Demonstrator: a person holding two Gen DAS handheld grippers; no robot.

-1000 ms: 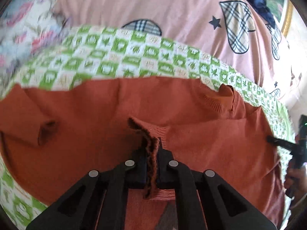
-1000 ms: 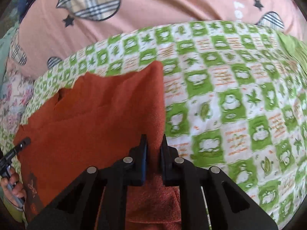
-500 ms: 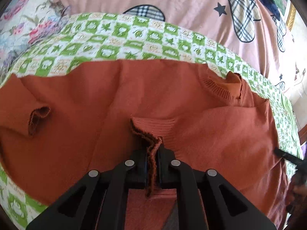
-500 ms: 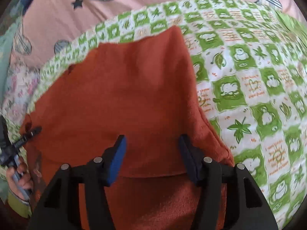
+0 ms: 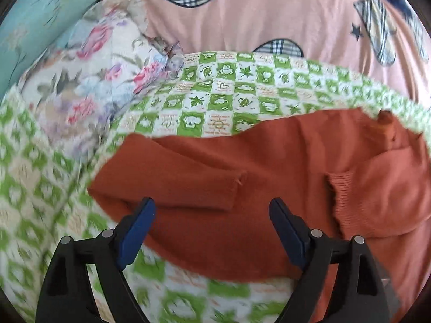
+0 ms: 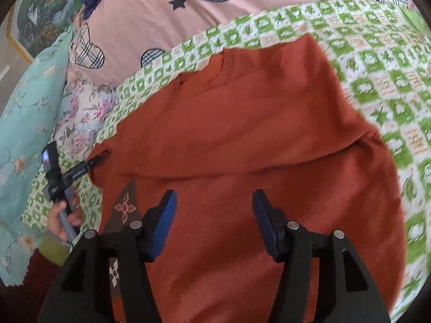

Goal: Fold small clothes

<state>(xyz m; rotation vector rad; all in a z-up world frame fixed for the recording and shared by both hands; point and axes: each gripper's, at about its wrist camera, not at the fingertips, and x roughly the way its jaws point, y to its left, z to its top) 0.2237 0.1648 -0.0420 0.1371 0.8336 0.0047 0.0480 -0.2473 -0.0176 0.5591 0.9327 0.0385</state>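
Observation:
A small rust-orange knit sweater point(image 5: 269, 167) lies on a green-and-white checked blanket point(image 5: 215, 99). One sleeve point(image 5: 183, 177) is folded across the body, and the ribbed cuff of the other point(image 5: 342, 188) lies beside it. My left gripper point(image 5: 212, 226) is open and empty, just above the sweater's left edge. In the right wrist view the sweater point(image 6: 256, 123) fills the middle, its top part folded over the lower part. My right gripper point(image 6: 214, 220) is open and empty above it. The left gripper also shows at the left edge of that view point(image 6: 80, 171).
A pink sheet with plaid hearts point(image 5: 269, 13) lies behind the blanket. A floral pillow point(image 5: 89, 80) and a teal cloth point(image 5: 32, 27) are at the left. A framed picture point(image 6: 35, 18) hangs at the far left in the right wrist view.
My left gripper has let go of the ribbed cuff, opened and swung left. My right gripper opened half a second ago and has drawn back; the sweater now lies folded.

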